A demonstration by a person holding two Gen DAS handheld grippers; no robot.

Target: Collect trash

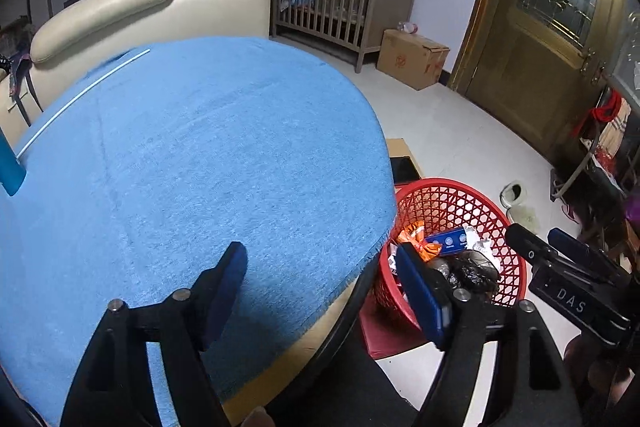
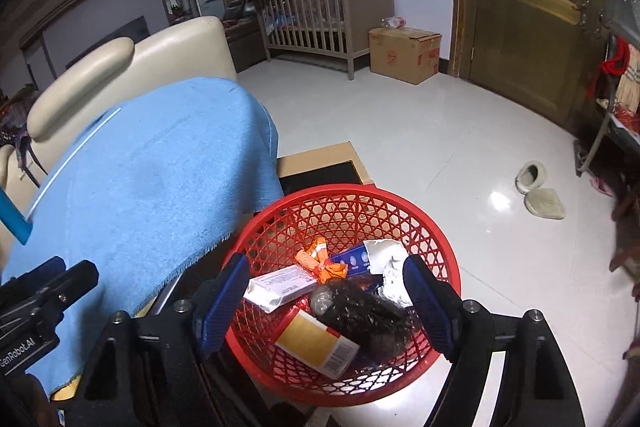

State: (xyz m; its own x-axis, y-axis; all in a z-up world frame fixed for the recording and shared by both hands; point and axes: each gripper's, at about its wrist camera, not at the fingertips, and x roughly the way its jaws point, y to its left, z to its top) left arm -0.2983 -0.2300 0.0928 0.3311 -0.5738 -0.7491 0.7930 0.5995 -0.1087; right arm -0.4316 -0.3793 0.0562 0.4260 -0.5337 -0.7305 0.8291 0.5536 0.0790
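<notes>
A red mesh basket [image 2: 352,195] stands on the floor beside a table covered by a blue towel [image 1: 192,147]. In it lie an orange wrapper [image 2: 320,261], a white carton [image 2: 280,287], a blue box [image 2: 354,263], crumpled silver foil [image 2: 386,255], a black bag [image 2: 368,315] and a yellow-and-white box [image 2: 316,341]. My right gripper [image 2: 326,293] hangs open above the basket, nothing between its fingers. My left gripper [image 1: 322,287] is open over the towel's edge, also holding nothing. The basket [image 1: 452,195] shows in the left wrist view, with the right gripper [image 1: 560,251] beyond it.
A cream sofa [image 1: 120,7] stands behind the table. A wooden crib [image 2: 320,15] and a cardboard box [image 2: 404,53] are at the far wall by a wooden door [image 2: 528,27]. Slippers [image 2: 540,191] lie on the white floor. A flat carton [image 2: 320,159] lies behind the basket.
</notes>
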